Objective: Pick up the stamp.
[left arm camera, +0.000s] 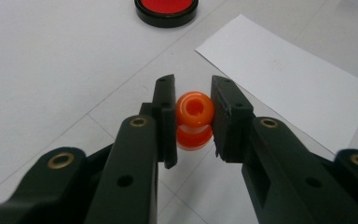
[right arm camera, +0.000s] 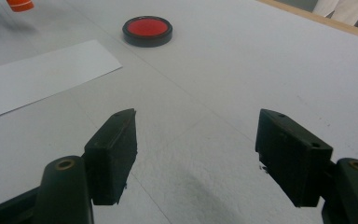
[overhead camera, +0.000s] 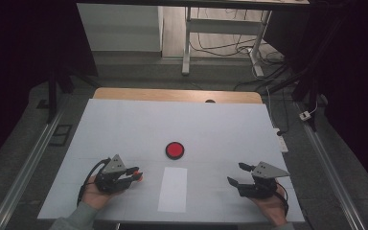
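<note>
A small orange knob-shaped piece with a hole in its top sits between the jaws of my left gripper, which is shut on it. From the high view this gripper is at the table's front left, with the orange piece at its tips. A round red pad in a black case lies mid-table, beyond a white paper sheet. At the front right, my right gripper stands open over bare table. The right gripper view shows its jaws wide apart and the red pad ahead.
The white table cover ends at a wooden edge at the back. Beyond it are a floor with cables and a desk frame. The paper sheet lies left of the right gripper, with the orange piece far off.
</note>
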Available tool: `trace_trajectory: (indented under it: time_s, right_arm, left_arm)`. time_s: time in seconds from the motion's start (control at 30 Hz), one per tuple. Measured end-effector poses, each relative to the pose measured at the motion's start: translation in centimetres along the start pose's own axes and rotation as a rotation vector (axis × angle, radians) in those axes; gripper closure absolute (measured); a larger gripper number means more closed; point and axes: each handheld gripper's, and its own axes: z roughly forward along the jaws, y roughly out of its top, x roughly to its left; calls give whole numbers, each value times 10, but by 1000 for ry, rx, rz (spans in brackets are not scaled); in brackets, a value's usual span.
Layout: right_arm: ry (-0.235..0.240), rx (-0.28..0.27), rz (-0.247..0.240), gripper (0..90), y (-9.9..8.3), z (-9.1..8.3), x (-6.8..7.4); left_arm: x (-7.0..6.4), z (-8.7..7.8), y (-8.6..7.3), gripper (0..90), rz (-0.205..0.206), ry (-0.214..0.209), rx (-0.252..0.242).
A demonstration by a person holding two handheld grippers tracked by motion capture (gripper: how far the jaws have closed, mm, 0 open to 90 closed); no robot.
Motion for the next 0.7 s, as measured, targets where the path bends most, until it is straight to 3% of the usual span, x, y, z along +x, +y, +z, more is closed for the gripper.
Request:
trace_trajectory:
  time_s: [0.53,0.7]
  right_arm:
    - [-8,6,-1,288,0,1,0]
    - [-6,5,-2,287,1,2,1]
  left_arm:
    - [1,-4,13,720,-14,-13,-66]
    - [-1,-2,21,720,2,-14,-80]
